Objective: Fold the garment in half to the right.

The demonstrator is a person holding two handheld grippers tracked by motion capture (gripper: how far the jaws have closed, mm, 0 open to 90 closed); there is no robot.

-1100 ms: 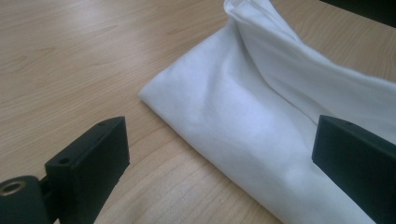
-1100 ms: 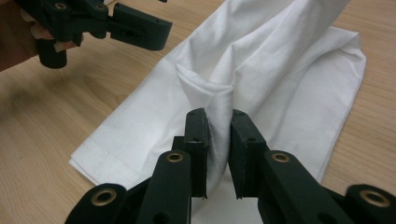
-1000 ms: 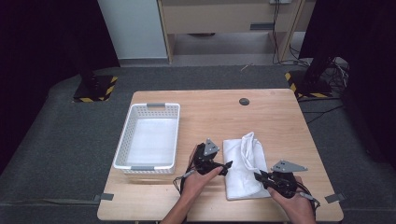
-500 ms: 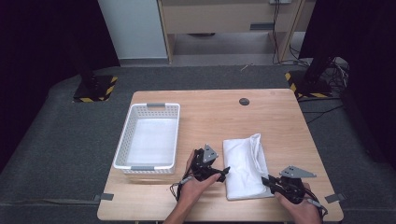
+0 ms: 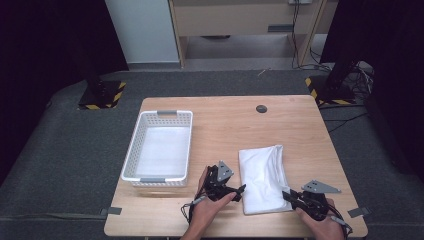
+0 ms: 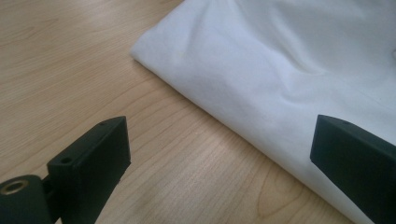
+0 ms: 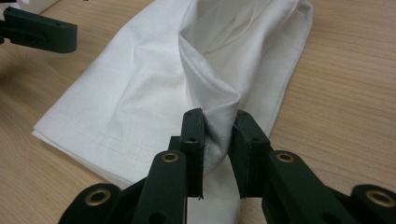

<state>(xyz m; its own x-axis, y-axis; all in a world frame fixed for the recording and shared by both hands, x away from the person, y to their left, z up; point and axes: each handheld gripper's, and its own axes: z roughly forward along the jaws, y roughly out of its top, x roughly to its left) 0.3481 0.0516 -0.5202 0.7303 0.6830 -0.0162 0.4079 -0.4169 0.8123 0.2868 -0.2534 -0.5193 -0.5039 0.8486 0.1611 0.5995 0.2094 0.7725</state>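
While the folded white cloth (image 5: 263, 177) lies flat on the bench (image 5: 300, 125), at about five o'clock from the bench's middle and well apart from the white basket (image 5: 159, 147) at nine o'clock, both grippers sit at its near end. The right gripper (image 7: 217, 140) is pinching a raised fold of the cloth between its jaws, at the cloth's five o'clock corner in the high view; the fabric stands up in a soft ridge running away from the pinch. The left gripper (image 5: 239, 190) is spread wide, with nothing between its jaws, and hovers just beside the cloth's seven o'clock corner; in the left gripper view one jaw is over bare wood and the other over the cloth's edge.

The cloth looks light, thin and limp, in several layers with a stitched hem along one edge. It will likely sag and unfold if lifted from one point, and a pinch may catch only the top layer. The surface seems matte, so slipping is a small worry, and nothing about it is fragile. The better hold, to my eye, is at two corners of the same end, jaws closing across the whole stack at the edge. The left gripper would need to straddle the full thickness at its corner before closing.
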